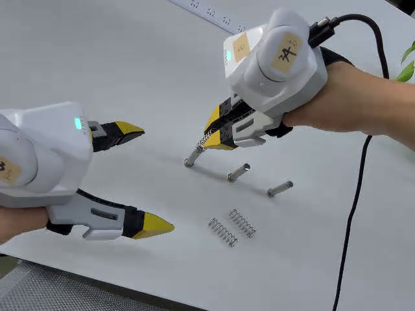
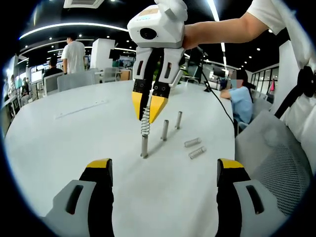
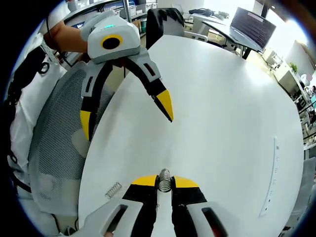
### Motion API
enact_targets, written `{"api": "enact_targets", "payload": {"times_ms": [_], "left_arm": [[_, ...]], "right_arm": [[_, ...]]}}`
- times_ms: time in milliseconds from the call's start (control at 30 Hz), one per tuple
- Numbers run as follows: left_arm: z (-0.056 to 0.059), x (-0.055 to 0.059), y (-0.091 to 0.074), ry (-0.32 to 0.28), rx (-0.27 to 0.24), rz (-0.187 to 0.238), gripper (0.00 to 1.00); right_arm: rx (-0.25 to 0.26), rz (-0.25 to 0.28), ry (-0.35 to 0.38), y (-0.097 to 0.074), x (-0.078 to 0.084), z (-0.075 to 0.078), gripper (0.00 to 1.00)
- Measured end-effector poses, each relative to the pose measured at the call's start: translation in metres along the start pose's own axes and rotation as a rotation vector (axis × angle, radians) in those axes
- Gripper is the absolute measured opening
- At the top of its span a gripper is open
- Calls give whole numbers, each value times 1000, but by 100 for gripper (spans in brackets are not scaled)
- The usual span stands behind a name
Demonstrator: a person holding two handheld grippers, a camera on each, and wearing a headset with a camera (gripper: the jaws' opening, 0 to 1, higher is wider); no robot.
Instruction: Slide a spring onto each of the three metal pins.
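My right gripper (image 1: 216,132) pinches the spring (image 1: 204,140) atop the leftmost pin (image 1: 193,157) at mid-frame, left gripper (image 1: 150,179) spread; any tilt could snag a coil and buckle it.

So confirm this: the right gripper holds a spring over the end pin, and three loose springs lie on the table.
Wrong count: the head view shows two loose springs on the table, not three. The right gripper does hold a spring over the end pin.
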State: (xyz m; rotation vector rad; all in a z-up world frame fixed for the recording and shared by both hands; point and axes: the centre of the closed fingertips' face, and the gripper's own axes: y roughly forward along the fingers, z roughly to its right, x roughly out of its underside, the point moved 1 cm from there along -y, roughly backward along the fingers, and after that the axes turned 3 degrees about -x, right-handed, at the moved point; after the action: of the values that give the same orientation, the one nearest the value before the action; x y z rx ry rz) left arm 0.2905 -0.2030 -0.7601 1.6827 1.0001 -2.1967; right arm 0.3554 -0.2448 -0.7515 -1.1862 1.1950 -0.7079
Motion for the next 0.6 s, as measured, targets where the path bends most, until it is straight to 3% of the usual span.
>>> {"api": "enact_targets", "payload": {"times_ms": [600], "left_arm": [[1, 0, -1, -8, 4, 2, 86]], "right_arm": [[-13, -8, -10, 5, 0, 1, 6]]}}
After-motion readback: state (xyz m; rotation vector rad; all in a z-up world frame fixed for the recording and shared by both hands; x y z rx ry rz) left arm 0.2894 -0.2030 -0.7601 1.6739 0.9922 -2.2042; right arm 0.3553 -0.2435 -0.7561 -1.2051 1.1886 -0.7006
